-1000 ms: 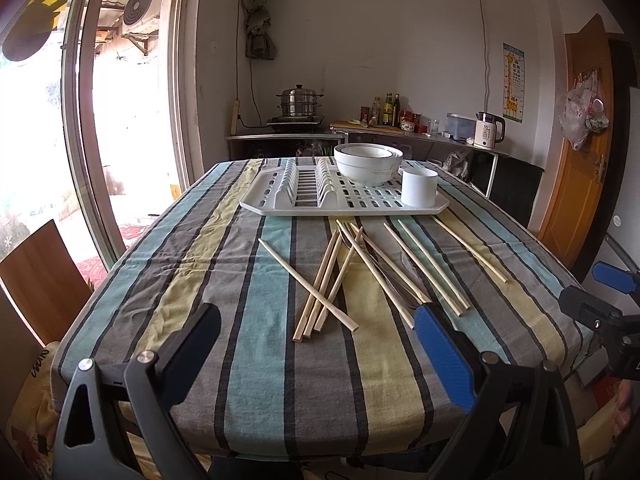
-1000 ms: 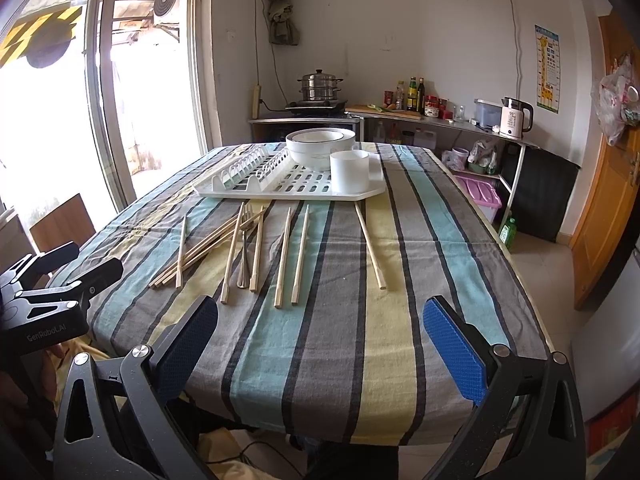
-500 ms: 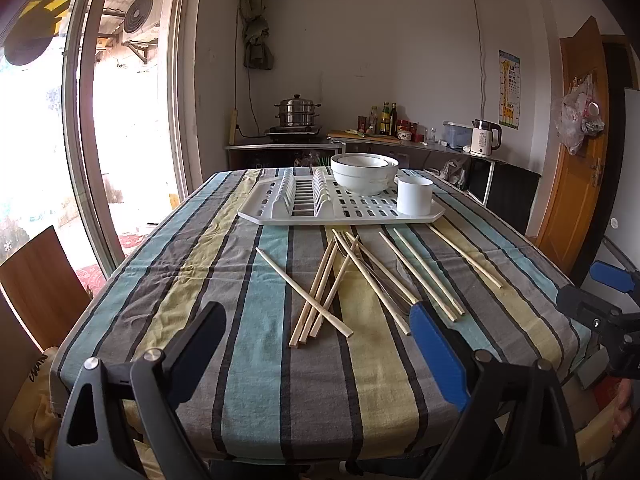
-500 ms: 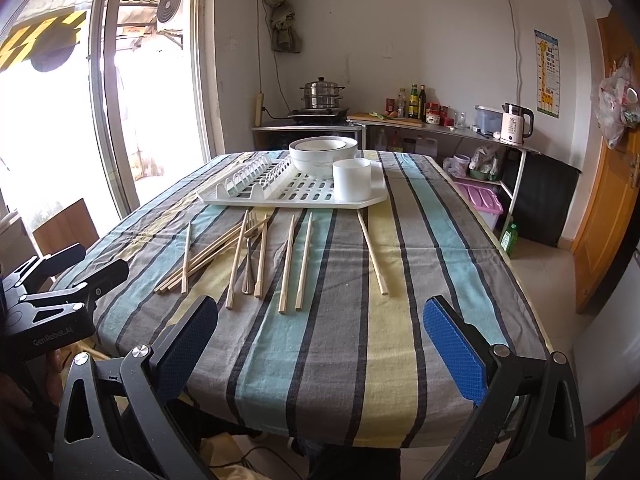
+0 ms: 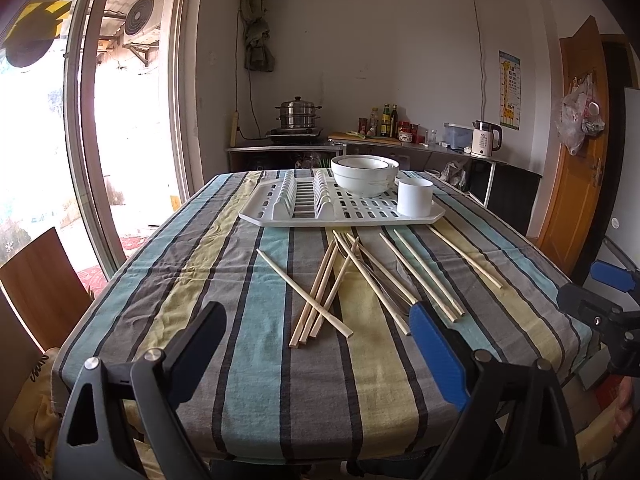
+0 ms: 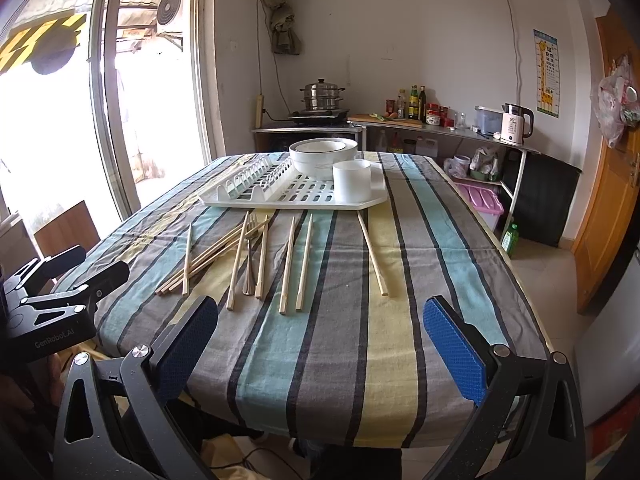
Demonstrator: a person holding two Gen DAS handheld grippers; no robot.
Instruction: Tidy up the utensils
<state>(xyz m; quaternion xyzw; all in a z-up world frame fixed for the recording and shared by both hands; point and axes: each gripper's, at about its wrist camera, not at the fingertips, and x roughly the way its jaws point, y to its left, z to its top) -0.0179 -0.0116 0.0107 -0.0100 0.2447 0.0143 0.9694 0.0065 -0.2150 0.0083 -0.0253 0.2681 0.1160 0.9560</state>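
Both tongs hung off the near edge of the tabletop (image 5: 192, 280), spread wide and holding nothing. The left tongs (image 5: 316, 344) had their dark finger on the left and blue finger on the right, pointing at the crossed pile; the right tongs (image 6: 320, 344) faced the straighter sticks, and each showed at the side of the other's view.

Just beyond the left tongs lay the chopsticks (image 5: 320, 292), several of them crossing one another, one long stick laid slantwise over three. A metal fork (image 6: 249, 258) sat among them, partly under the wood. Farther right, two chopsticks lay as a near-parallel pair and a single chopstick (image 6: 372, 254) lay apart. At the far end stood the white drying rack (image 5: 304, 216), carrying stacked bowls (image 5: 364, 174) and a white cup (image 5: 414, 198), the likely place for the utensils.

The likely trouble was the tangle. Closing on one stick where it crossed others could pinch two at once or lever a neighbour aside, and round thin sticks would probably roll on the striped cloth. The cloth itself looked loose and wrinkled, so a low grasp might catch fabric and drag the whole set. A stick gripped near one end could swing and knock the cup, which stood near the rack's near right corner. With both tongs working close together, they might also collide.
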